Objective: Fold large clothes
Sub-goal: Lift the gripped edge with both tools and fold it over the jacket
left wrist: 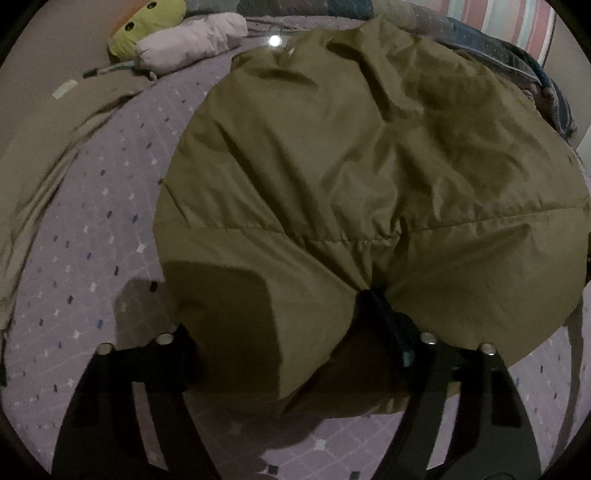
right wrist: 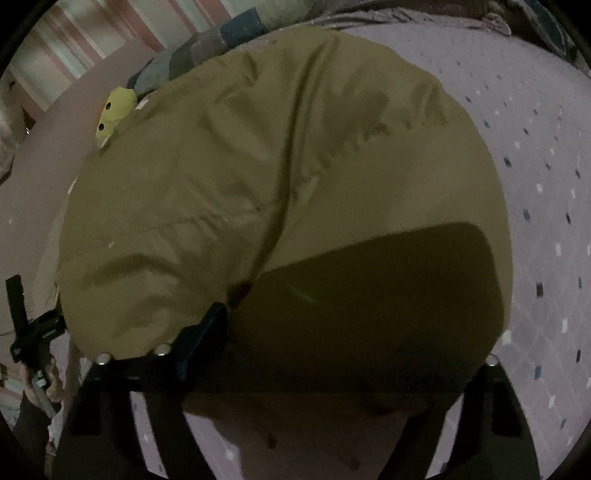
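Observation:
A large olive-brown jacket (left wrist: 351, 147) lies spread on the bed, its back up and a gathered seam across it. It fills the right wrist view too, as the same jacket (right wrist: 258, 166). My left gripper (left wrist: 284, 321) stands wide at the near hem. Bunched cloth lies between its fingers, and the right fingertip (left wrist: 373, 299) pokes into a pucker. The left fingertip is hidden under the hem. My right gripper (right wrist: 354, 336) is also wide at the near hem. Cloth is draped over both of its fingers, and I see no pinch.
The bed has a lilac sheet (left wrist: 92, 221) with small diamond marks. A yellow-green plush toy (left wrist: 147, 22) and a pale pink cushion (left wrist: 192, 40) lie at the head. A beige cloth (left wrist: 55, 140) lies to the left. A dark patterned blanket (left wrist: 546, 81) lies far right.

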Available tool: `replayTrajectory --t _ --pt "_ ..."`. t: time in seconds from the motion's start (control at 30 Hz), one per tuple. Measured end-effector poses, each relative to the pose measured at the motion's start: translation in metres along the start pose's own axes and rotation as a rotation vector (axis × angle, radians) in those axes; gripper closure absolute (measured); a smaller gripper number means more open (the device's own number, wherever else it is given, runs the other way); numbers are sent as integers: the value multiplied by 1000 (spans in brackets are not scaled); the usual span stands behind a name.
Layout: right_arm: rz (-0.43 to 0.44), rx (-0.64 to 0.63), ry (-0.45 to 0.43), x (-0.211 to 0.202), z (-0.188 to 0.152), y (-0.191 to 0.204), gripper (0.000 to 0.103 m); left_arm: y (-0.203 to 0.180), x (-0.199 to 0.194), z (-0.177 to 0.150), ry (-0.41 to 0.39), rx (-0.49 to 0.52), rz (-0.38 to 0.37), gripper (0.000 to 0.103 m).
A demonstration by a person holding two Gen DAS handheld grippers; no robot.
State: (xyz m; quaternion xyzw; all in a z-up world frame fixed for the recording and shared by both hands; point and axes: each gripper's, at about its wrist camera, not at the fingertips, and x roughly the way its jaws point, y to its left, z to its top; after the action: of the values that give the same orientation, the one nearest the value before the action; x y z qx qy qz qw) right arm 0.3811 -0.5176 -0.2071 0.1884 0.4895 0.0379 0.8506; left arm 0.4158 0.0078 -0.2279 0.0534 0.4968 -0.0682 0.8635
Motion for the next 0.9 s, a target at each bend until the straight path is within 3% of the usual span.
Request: replayTrajectory --t 0.1,0.2,0.37,0.9 --pt "-34 -22 -23 -2 2 8 42 -5 -5 1 -8 9 35 44" --pt "-79 -52 -33 -6 3 16 50 -10 -7 2 -5 3 55 48" --pt "-158 -117 -28 -5 5 36 50 -22 -9 -2 -9 18 92 49" --pt "-196 -126 -24 6 8 48 50 -52 -16 -1 -7 31 127 50"
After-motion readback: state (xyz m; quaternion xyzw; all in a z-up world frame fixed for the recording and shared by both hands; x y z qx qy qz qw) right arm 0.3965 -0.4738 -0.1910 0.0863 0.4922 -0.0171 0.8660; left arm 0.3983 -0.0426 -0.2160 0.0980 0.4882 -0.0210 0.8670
